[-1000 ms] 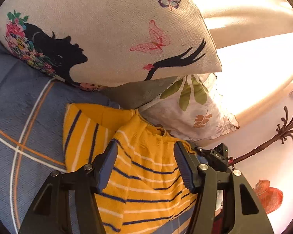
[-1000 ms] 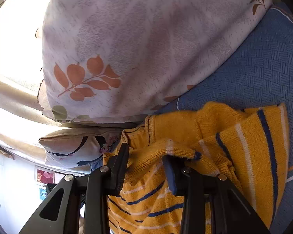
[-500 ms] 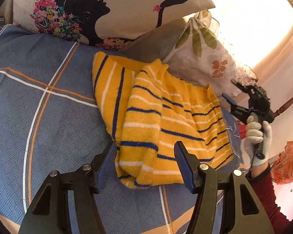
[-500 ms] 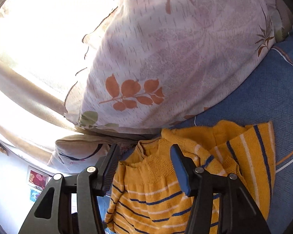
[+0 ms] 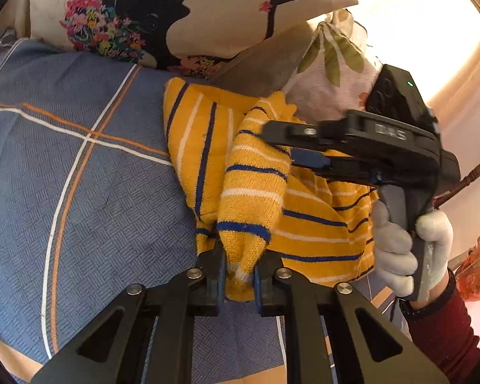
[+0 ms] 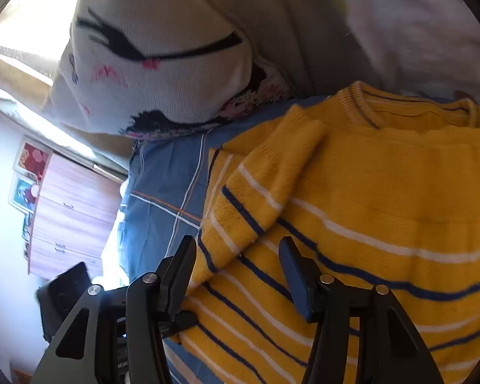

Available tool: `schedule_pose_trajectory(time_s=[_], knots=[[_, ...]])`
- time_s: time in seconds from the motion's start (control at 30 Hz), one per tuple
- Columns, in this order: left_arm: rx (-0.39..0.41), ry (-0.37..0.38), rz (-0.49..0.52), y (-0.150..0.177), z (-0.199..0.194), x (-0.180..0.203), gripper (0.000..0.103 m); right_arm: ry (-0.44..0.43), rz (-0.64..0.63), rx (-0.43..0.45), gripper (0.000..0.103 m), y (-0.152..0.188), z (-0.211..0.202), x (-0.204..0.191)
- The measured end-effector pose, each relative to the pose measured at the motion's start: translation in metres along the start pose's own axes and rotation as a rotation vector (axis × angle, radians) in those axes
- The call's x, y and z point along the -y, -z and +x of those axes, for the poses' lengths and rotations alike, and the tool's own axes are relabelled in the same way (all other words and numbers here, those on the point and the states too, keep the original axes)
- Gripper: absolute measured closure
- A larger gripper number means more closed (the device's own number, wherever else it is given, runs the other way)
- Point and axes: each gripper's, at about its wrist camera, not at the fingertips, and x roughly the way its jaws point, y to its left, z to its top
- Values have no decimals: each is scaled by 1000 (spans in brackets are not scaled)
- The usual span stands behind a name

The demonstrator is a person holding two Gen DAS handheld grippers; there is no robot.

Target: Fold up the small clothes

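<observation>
Sleeve cuff pinched in the left gripper, right gripper poised over the sweater body

Left gripper [image 5: 238,276] is closing, its pads already clamped on the cuff of the yellow striped sweater [image 5: 256,192], which lies on the blue checked bedcover [image 5: 89,192] with its collar up against the pillows [image 5: 208,16]. Gripping the sleeve end gives a handle for drawing it across the body, probably the fold in hand. That gripper points steeply down from the near edge of the garment. Right gripper [image 6: 236,268] comes in from the side, held in a white-gloved hand [image 5: 409,249] with a dark red sleeve [image 5: 444,329] behind. Its jaws are narrowing but grasp nothing yet: they hover apart over the folded sleeve and striped front, likely to pin or catch the cloth.
</observation>
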Motion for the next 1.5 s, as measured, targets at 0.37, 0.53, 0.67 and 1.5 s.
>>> schedule_pose_trajectory(time_s=[0.37,0.53,0.67,1.5], knots=[[-87,-51,71,-10,-12,-3,92,158,-201,29,82,-47,56,-69],[-113,-53,-71,2,-10,-38,89,167,-146,-40,77,-53,97,-57],[-93,-23,-179,13,-28,-63,76,75,-83,-18,59,-54,94,-45],[99,8,-147,93,-89,23,46,513,321,416,58,48,-213,244]])
